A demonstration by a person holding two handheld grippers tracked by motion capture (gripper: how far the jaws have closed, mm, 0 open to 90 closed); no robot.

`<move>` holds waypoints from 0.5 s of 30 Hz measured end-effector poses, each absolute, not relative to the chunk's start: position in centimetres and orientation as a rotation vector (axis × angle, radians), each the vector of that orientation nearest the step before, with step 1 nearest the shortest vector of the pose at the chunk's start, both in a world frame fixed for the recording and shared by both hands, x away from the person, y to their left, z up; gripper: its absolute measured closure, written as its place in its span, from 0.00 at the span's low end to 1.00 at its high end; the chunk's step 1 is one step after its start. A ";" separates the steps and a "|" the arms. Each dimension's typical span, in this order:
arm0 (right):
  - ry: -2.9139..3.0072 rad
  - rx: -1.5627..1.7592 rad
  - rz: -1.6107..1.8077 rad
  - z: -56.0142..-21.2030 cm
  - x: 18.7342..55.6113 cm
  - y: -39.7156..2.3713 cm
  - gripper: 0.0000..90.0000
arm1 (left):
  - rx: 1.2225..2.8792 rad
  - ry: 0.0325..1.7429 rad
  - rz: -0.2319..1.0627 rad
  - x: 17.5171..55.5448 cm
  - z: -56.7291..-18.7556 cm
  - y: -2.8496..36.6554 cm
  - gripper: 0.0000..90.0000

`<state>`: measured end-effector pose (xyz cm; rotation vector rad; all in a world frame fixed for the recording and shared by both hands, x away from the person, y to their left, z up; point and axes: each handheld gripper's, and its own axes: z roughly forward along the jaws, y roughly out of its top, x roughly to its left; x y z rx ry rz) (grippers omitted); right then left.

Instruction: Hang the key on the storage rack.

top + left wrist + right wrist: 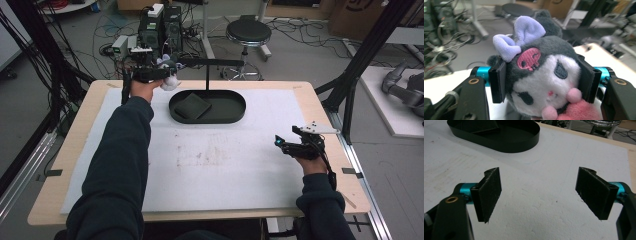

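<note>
We carried the plush toy, clamped in our left gripper, beside the black tray; next likely lowering it inside. Our right gripper rested open.

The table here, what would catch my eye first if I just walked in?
Probably the plush toy, a grey-and-white character with a lilac bow and a pink skull, squeezed between the pads of the left gripper at the table's far left corner. Next, the black oval tray at the far middle of the white mat, with a dark folded cloth in its left half. The right gripper rests open over bare mat at the right.
</note>
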<state>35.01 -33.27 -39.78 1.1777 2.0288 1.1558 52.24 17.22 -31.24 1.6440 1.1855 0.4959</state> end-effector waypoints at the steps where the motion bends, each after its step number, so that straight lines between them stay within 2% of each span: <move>1: 2.033 1.175 1.159 -39.8 35.0 -33.2 0.24 | 1.655 1.193 0.502 52.2 -31.6 17.2 0.41; 15: 2.034 1.174 1.158 -39.8 35.0 -33.3 0.24 | 1.745 1.197 0.565 52.3 -34.4 15.3 0.37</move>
